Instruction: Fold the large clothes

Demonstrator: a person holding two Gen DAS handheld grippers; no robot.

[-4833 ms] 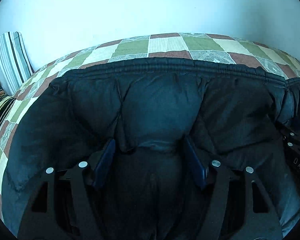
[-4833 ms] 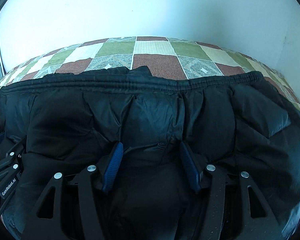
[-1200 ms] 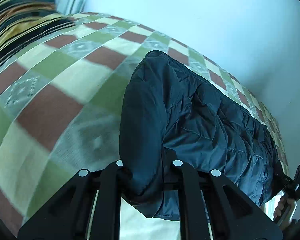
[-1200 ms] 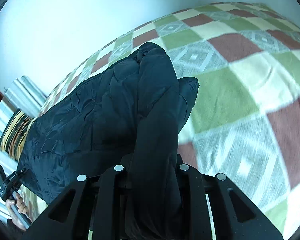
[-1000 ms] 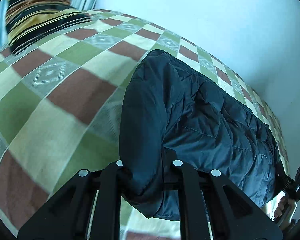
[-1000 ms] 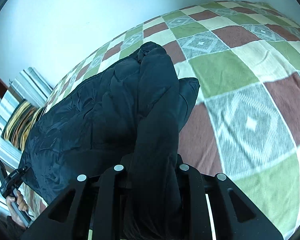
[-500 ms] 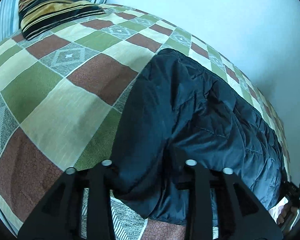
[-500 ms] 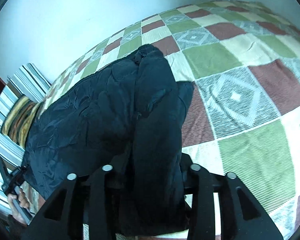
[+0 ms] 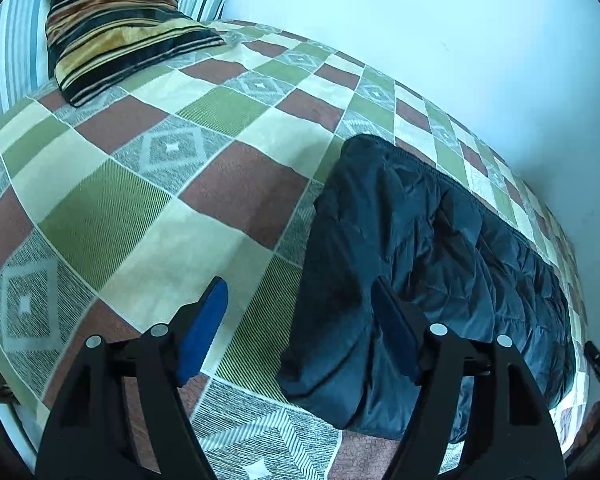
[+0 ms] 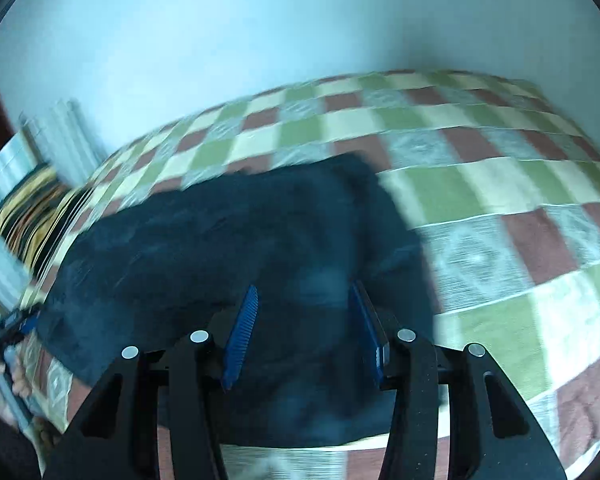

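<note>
1. The left gripper point(image 9: 296, 328) has its jaws spread wide, holding nothing, over the near left end of the dark puffer jacket point(image 9: 432, 248).
2. The right gripper point(image 10: 304, 328) is also spread and empty, above the jacket's right end; this view is blurred.
3. The jacket lies folded lengthwise on the checkered bedspread point(image 9: 140, 184).
4. Beyond the jacket's left end rests a striped cushion point(image 9: 112, 20), against the pale wall point(image 9: 420, 20).

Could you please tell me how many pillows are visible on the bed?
2: a gold-and-black striped pillow at the bed's far left corner, and a grey-striped pillow behind it against the edge of the view. Others may lie outside the view.
</note>
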